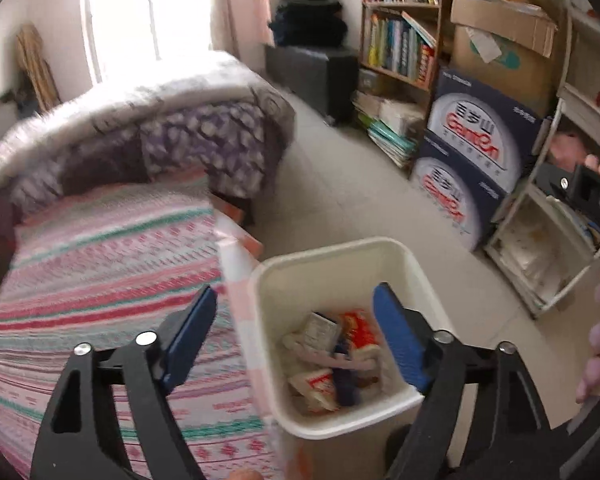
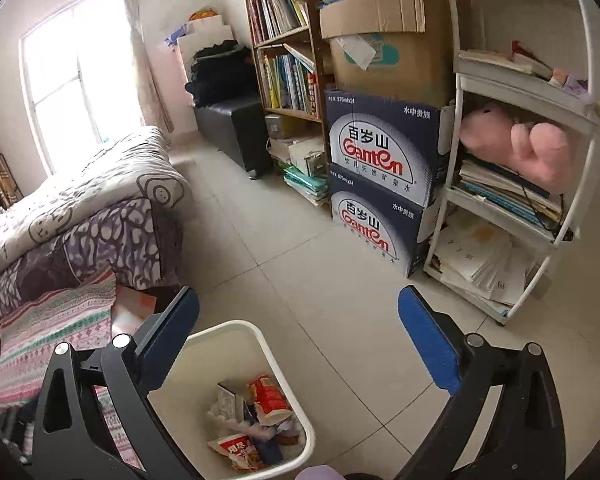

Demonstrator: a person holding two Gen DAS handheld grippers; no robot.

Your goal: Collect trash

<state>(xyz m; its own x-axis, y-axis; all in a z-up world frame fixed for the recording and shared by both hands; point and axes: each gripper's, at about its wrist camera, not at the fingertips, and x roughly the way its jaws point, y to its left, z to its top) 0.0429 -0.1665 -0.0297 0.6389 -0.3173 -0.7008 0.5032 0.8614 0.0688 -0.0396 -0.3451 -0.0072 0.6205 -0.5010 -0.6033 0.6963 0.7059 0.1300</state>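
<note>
Bed (image 1: 100, 264) is off my left gripper's left side, striped cover (image 2: 56, 328) running along it; I see no loose trash on the part of it that shows. Floor (image 2: 292, 264) ahead of my right gripper is bare tile out to the water cartons (image 2: 376, 184) and the white shelf rack (image 2: 512, 184), both well ahead and to the right.

Key relation: white bin (image 1: 284, 276) sits below and just ahead of both grippers, pressed up against the bed edge. Left gripper (image 1: 296, 336): bin lies under its right finger, the left finger hangs over the bed. Right gripper (image 2: 300, 344): bin lies under its left finger, the rest of the span is over floor. So the bin is between my two hands, and I judge the left one nearer and more directly above the opening.

Trash (image 2: 252, 428) is already in the bin bottom: red-and-white wrappers, crumpled paper, a small box (image 1: 320, 330). Left view is blurred, so I can't itemise further.

Both grippers are spread wide with nothing between the blue pads. Looks like drops are done. Next pick target isn't visible in either view, so my guess is the coming move is a swing away from the bin, likely left over the bed.
</note>
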